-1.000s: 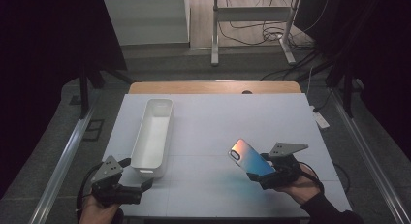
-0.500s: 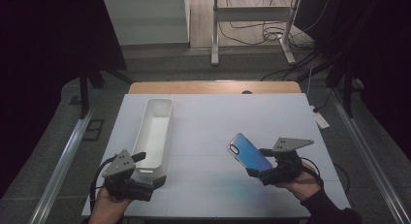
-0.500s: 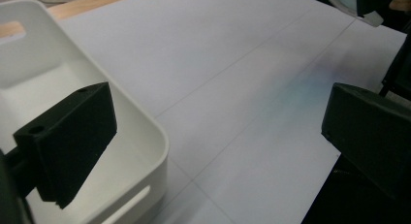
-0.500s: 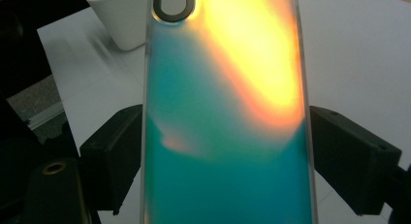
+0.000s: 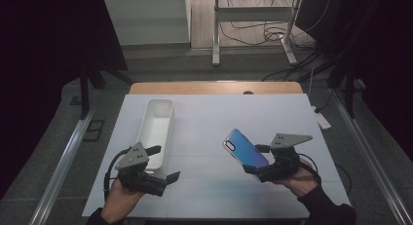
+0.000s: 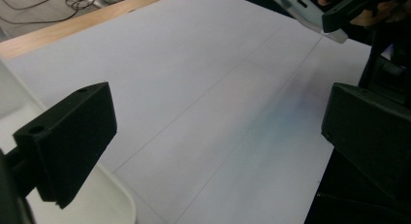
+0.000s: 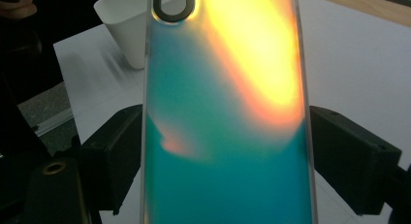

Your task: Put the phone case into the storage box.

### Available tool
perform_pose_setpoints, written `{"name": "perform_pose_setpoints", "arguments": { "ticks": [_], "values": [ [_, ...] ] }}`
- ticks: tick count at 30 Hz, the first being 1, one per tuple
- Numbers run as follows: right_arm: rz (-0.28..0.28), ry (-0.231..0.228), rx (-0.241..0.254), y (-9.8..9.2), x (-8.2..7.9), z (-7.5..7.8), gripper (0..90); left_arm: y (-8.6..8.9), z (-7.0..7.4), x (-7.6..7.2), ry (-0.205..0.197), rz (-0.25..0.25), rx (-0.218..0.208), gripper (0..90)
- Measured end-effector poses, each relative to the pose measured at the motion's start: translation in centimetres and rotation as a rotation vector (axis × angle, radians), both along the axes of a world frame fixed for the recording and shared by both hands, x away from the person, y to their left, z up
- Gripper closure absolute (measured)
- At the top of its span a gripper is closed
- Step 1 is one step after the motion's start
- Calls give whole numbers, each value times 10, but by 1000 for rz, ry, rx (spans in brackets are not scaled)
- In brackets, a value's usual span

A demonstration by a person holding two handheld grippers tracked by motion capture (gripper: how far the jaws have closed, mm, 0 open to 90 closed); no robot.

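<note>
High view: white desk [image 5: 214, 113] with a wooden strip along its far edge. Person's two hands enter from the near side, one gripper in each.

Right gripper [image 5: 249, 159], near right of the desk. Its fingers [image 7: 356, 156] are clamped on the two long edges of a phone case [image 5: 245, 146], iridescent blue-teal with an orange-yellow sheen. The case is lifted off the desk, tilted, with its camera cutout at the far end, away from the fingers. Grey three-cornered plate on top of this gripper; right hand [image 5: 299, 174] wraps the body behind it.

Right gripper view: case back [image 7: 228, 112] stands between the two black fingers, one pressed to each side edge. The oval camera opening is at the top. Beyond the fingers, to the upper left, an end of the white bin [image 7: 121, 27] on the desk.

Left gripper [image 5: 163, 162], near left of the desk, held in the left hand [image 5: 119, 200]. Its fingers [image 6: 68, 141] are spread wide with nothing between them. They sit just beside the near end of the long white bin [image 5: 157, 130]; whether one touches the bin, cannot tell.

Left gripper view: bare desk surface lies between and beyond the fingers. A rounded bin corner [image 6: 104, 200] sits beneath the left-hand finger. Far off at upper right, the other gripper with the case [image 6: 310, 13].
</note>
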State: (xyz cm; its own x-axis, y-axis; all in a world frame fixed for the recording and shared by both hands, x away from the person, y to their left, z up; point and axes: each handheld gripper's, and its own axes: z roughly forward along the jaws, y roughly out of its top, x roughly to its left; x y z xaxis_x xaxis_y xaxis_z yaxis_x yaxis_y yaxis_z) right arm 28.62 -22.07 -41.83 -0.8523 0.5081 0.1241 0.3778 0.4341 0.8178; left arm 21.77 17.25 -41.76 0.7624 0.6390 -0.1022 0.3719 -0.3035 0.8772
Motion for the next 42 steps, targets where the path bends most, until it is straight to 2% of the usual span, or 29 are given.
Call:
{"name": "perform_pose_setpoints", "arguments": {
  "ticks": [12,37,42],
  "values": [
    [25,-11,16,12,4,5,164,-15,5,10,0,-50,-22,0],
    [88,-16,61,29,7,11,164,-49,13,33,35,-207,-78,1],
    [99,-15,67,31,7,12,164,-55,14,37,39,-231,-78,0]
  ]
}}
